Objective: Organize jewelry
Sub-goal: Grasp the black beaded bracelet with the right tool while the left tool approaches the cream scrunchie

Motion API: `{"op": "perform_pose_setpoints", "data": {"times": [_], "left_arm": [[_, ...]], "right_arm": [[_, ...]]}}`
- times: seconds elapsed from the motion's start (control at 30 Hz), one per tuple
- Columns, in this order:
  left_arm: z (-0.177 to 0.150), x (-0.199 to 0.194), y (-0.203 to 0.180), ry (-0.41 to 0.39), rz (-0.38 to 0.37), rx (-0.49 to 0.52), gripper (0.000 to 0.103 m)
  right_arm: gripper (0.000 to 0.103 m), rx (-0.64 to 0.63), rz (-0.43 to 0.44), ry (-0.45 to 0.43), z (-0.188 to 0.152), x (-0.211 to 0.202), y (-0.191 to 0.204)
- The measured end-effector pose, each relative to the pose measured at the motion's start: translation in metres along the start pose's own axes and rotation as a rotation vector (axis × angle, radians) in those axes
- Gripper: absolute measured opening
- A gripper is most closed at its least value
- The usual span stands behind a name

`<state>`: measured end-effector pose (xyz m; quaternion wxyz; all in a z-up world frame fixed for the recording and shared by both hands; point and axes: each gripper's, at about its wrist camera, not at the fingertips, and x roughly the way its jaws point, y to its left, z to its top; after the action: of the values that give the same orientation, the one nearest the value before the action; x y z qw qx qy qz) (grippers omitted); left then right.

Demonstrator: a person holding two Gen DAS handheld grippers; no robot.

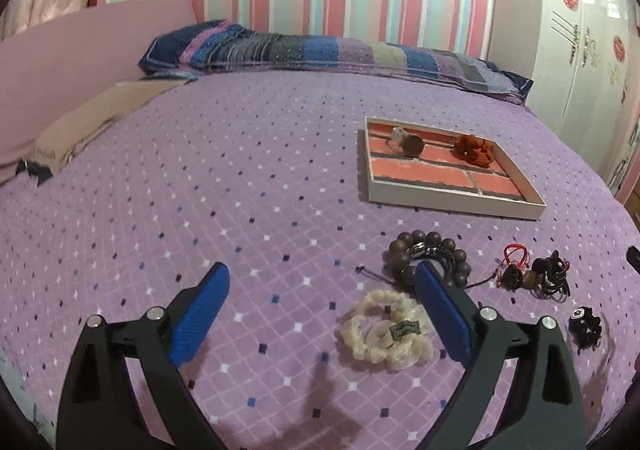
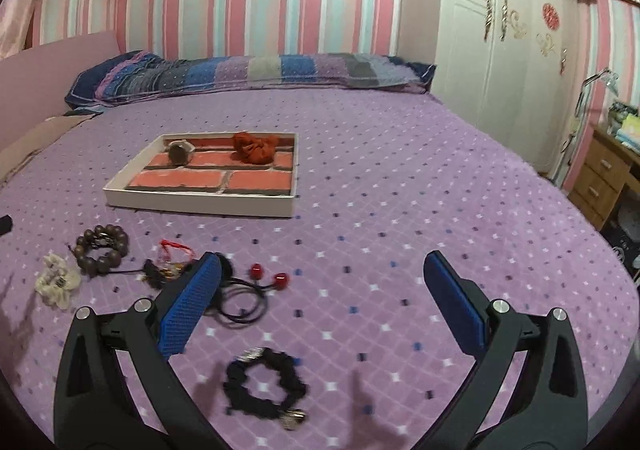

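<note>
A white tray (image 1: 448, 200) with a brick-pattern floor lies on the purple bed; it shows in the right wrist view too (image 2: 200, 206). It holds a brown watch (image 1: 410, 144) and a red scrunchie (image 1: 474, 149). My left gripper (image 1: 322, 278) is open above the bed, with a cream scrunchie (image 1: 384, 330) between its fingers and a brown bead bracelet (image 1: 424, 262) beyond. My right gripper (image 2: 322, 270) is open over a black scrunchie (image 2: 264, 390). A black hair tie with red beads (image 2: 248, 294) lies by its left finger.
More small jewelry (image 1: 532, 276) and a black hair piece (image 1: 584, 326) lie right of the bracelet. A long striped pillow (image 1: 320, 54) lies at the head of the bed. A white wardrobe (image 2: 500, 50) and a wooden desk (image 2: 604, 178) stand to the right.
</note>
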<state>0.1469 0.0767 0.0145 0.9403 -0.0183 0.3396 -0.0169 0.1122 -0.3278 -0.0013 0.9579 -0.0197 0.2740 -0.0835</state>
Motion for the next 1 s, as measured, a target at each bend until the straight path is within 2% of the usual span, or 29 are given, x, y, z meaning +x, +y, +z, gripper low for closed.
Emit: {"op": "perform_pose_setpoints", "data": {"times": [0.1, 0.23, 0.33, 0.4, 0.6, 0.83, 1.0], "left_arm": [[-0.001, -0.001, 0.009, 0.041, -0.018, -0.028, 0.092], [-0.002, -0.001, 0.017, 0.046, -0.027, -0.056, 0.092], [-0.005, 0.007, 0.016, 0.063, -0.009, -0.043, 0.092], [-0.009, 0.013, 0.011, 0.088, -0.032, -0.038, 0.092], [-0.024, 0.033, -0.015, 0.150, -0.065, -0.001, 0.092], [-0.030, 0.041, -0.030, 0.138, -0.045, 0.064, 0.092], [-0.035, 0.053, -0.023, 0.171, -0.039, 0.037, 0.092]], "right_arm": [[0.099, 0.008, 0.002, -0.022, -0.008, -0.005, -0.011], [0.099, 0.078, 0.066, 0.019, -0.016, 0.002, -0.017], [0.099, 0.058, 0.039, 0.018, -0.021, 0.005, -0.007], [0.099, 0.058, 0.035, 0.025, -0.027, 0.008, -0.003], [0.099, 0.066, 0.037, 0.129, -0.052, 0.029, 0.004], [0.098, 0.049, 0.021, 0.155, -0.065, 0.037, 0.004], [0.098, 0.071, 0.041, 0.165, -0.072, 0.041, 0.001]]}}
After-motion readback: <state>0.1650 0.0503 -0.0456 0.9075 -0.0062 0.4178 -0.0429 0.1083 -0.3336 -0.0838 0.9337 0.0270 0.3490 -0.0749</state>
